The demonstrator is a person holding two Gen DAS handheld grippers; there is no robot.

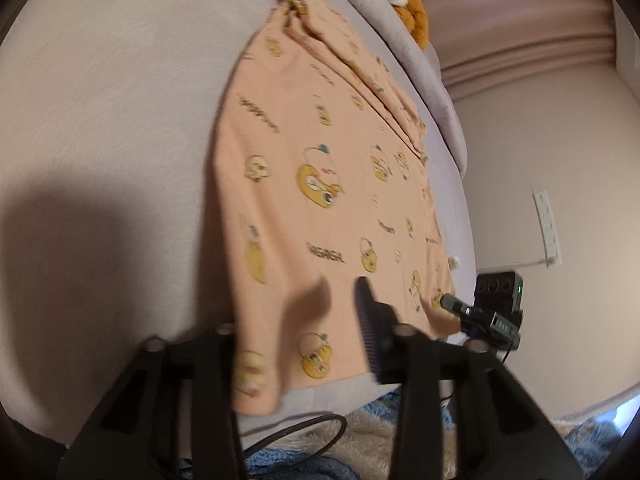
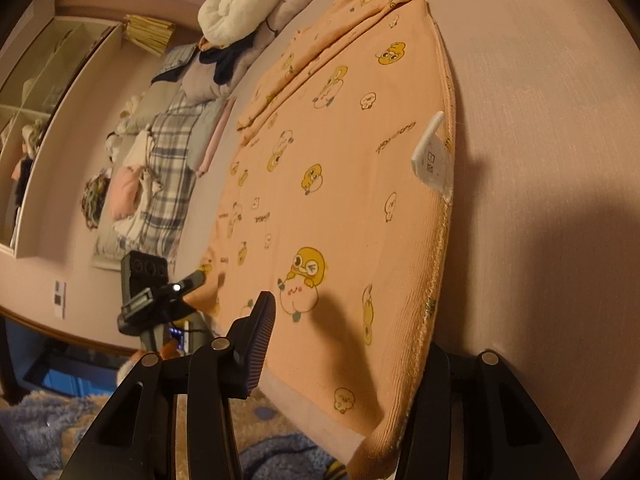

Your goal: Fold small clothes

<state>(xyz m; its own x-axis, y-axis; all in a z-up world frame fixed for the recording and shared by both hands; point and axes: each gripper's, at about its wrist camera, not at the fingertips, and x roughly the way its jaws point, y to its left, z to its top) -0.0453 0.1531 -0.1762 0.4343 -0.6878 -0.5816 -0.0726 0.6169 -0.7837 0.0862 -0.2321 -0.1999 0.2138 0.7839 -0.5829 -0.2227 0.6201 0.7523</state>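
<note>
A peach garment (image 1: 320,184) printed with yellow cartoon ducks lies spread on the pale pink bed (image 1: 100,100). In the left wrist view its near hem drapes over my left gripper (image 1: 300,340); one ribbed finger (image 1: 370,328) shows above the cloth and the other is hidden under it. In the right wrist view the same garment (image 2: 340,160) lies flat with a white care label (image 2: 432,160) at its right edge. My right gripper (image 2: 344,364) stands wide open around the near hem; the left finger (image 2: 258,340) shows and the right one is hidden under the cloth.
A pile of folded and loose clothes, with a plaid piece (image 2: 168,176), lies along the bed's far side. A white plush blanket (image 2: 248,0) sits at the top. The other gripper's camera unit (image 2: 152,292) is at the bed's edge. A fluffy rug (image 1: 380,440) lies below.
</note>
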